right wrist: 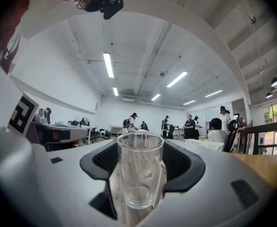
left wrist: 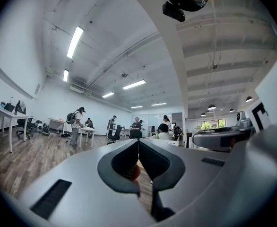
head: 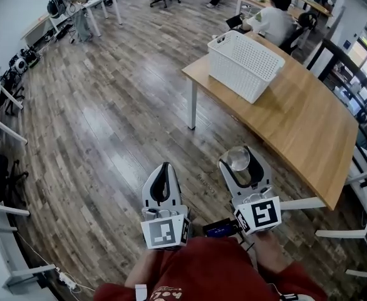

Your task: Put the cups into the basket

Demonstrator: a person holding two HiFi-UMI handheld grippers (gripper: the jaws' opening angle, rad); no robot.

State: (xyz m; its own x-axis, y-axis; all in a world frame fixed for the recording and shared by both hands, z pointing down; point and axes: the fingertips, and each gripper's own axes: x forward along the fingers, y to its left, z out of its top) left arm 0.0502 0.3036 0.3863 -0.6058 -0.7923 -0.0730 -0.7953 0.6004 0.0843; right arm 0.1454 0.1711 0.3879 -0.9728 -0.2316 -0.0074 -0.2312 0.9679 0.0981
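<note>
My right gripper is shut on a clear glass cup, held upright above the floor just off the wooden table's near edge. In the right gripper view the cup stands between the dark pads of the gripper, its rim level with their tops. My left gripper hangs beside it to the left, over the floor. Its jaws meet at the tip with nothing between them. The white plastic basket stands at the far left corner of the table, well ahead of both grippers.
A person sits at the table's far end behind the basket. White chair frames stand at the table's right side. Desks and office chairs line the left wall, and more people stand far off.
</note>
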